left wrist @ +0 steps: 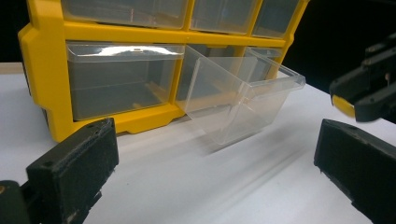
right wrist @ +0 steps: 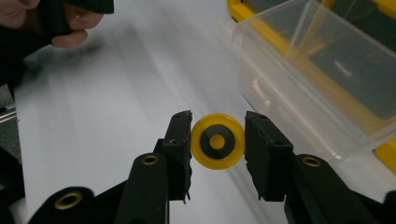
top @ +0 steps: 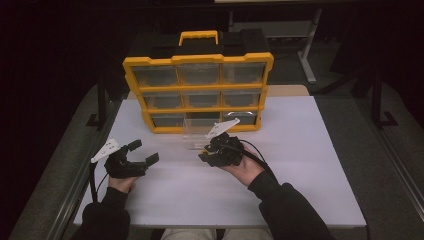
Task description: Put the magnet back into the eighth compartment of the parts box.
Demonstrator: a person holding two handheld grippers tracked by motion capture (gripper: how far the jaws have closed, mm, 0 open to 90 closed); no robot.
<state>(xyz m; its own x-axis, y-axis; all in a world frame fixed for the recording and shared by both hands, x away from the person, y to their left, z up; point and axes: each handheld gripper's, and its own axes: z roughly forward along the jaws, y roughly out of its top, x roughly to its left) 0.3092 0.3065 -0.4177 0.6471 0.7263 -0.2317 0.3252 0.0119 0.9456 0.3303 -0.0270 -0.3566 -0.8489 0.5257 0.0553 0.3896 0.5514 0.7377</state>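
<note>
My right gripper (right wrist: 217, 140) clamps a yellow-and-black wheel (right wrist: 217, 141) bearing no readable writing beside the clear drawer (right wrist: 317, 74), my left gripper (left wrist: 215, 172) spread wide.

Left gripper (top: 143, 152) agape, right gripper (right wrist: 217, 142) clamped

A yellow wheel (right wrist: 217, 141) (black ring, yellow hub) is sitting upright between the right gripper's (right wrist: 217, 149) pads, facing the camera, just beside the clear drawer (right wrist: 317, 79) lying near the tabletop's far edge.
</note>
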